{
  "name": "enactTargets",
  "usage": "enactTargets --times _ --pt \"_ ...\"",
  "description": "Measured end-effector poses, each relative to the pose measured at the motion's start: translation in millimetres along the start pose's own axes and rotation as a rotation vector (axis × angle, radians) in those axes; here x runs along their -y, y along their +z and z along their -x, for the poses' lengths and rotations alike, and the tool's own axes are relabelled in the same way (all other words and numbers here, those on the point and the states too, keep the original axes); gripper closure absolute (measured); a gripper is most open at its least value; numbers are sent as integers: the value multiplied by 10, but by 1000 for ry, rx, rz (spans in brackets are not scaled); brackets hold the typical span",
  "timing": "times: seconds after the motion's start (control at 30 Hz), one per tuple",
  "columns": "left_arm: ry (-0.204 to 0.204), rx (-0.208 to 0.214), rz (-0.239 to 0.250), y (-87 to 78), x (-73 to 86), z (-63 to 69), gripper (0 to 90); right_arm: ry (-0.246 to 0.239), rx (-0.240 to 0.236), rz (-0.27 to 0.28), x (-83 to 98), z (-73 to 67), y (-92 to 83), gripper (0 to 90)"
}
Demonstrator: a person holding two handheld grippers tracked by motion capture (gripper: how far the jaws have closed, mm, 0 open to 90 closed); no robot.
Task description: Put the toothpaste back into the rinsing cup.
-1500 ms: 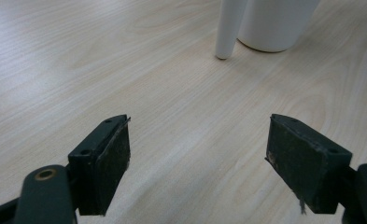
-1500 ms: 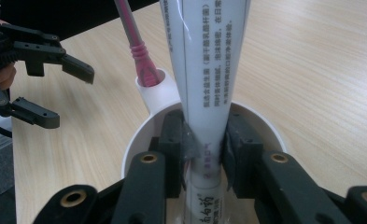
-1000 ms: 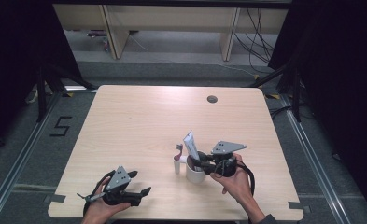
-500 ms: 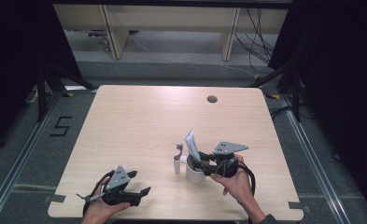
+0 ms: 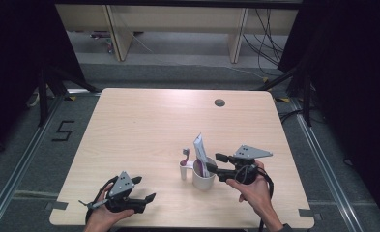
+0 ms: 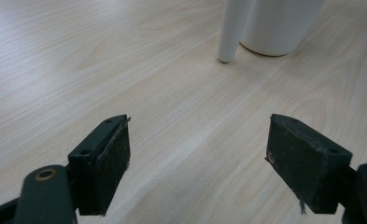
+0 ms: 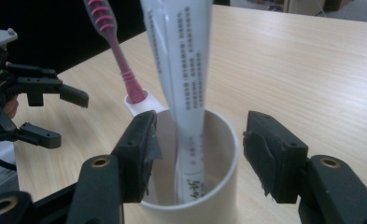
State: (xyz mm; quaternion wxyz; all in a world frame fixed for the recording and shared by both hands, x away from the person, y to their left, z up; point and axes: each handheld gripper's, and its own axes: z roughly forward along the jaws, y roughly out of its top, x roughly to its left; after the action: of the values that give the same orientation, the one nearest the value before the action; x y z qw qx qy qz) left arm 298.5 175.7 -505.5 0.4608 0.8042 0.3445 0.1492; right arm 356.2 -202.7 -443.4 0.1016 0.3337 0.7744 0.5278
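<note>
1. Pale wooden bench (image 5: 144, 125) in a dark room carries a white cup (image 5: 204, 180) near its front edge, with a toothpaste tube (image 5: 200, 153) standing in it.
2. Right claw (image 7: 197, 154) has just been opening; its jaws stand spread beside the tube, not pressing it. Left claw (image 5: 146, 191) is spread, holding nothing.
3. Risk: pulling back carelessly, a jaw could catch the rim and topple the cup.
4. The tube's long axis runs nearly upright, leaning slightly; a pink toothbrush (image 7: 118, 56) slants beside it.

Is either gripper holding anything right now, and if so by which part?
Nothing is held. The right gripper has just been opening around the toothpaste tube in the cup; the left gripper is open.
</note>
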Motion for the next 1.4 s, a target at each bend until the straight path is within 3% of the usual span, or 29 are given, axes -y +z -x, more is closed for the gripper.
enactTargets --times 0.03,0.07,0.1,0.17,0.2,0.23,0.27,0.3,0.33,0.37,0.57,0.6,0.63,0.67,0.8,0.83,0.9,1.0,1.1,1.2,1.3,1.33,1.37,1.4 --pt "-1 -2 0 -2 2 1 211 37 9 -4 -1 0 -49 437" --pt "1 -3 2 -5 3 3 211 22 15 11 2 33 -69 437" --pt "4 -5 2 -8 3 3 211 53 27 15 15 49 -124 435" --pt "6 -2 4 -5 4 6 211 39 41 20 22 101 -175 430" --pt "7 -3 1 -6 3 7 211 82 41 9 28 83 -196 430" --pt "7 -6 -1 -6 2 9 211 82 41 9 28 83 -196 430" --pt "6 -5 -2 -4 1 8 211 50 53 10 33 120 -215 430" --pt "5 -6 -3 -4 1 9 211 66 59 13 40 123 -229 430" --pt "7 -7 -2 -6 1 8 211 40 68 9 43 153 -249 430" --pt "5 -8 0 -5 0 8 211 65 66 6 51 149 -261 431" --pt "8 -1 0 1 -14 1 211 73 81 14 84 205 -335 431" --pt "8 0 -1 3 -14 0 211 98 79 5 92 196 -353 430" --pt "9 1 -1 3 -15 1 211 76 91 10 97 220 -366 429" --pt "14 2 1 1 -14 1 211 96 99 15 109 214 -362 426" --pt "8 3 14 5 -10 11 211 80 108 7 148 253 -424 408" --pt "15 2 7 1 -8 4 211 108 110 5 159 239 -424 398" --pt "13 2 4 -1 -8 -1 211 82 121 9 179 268 -435 373" --pt "13 -6 -2 -10 -6 -7 211 86 133 9 196 269 -464 336" --pt "12 -5 0 -14 -6 -7 210 95 145 4 221 273 -495 304" --pt "12 -6 1 -11 -9 -5 210 141 148 2 266 256 -518 298" --pt "10 -2 2 -8 -6 -5 210 114 164 7 318 293 -534 292" --pt "10 -6 0 -11 -6 -5 210 144 163 -1 330 276 -551 292" --pt "11 -6 0 -13 -5 -7 210 124 165 -4 341 297 -554 292" --pt "5 -6 5 -10 -3 -3 211 151 166 5 359 279 -556 292"
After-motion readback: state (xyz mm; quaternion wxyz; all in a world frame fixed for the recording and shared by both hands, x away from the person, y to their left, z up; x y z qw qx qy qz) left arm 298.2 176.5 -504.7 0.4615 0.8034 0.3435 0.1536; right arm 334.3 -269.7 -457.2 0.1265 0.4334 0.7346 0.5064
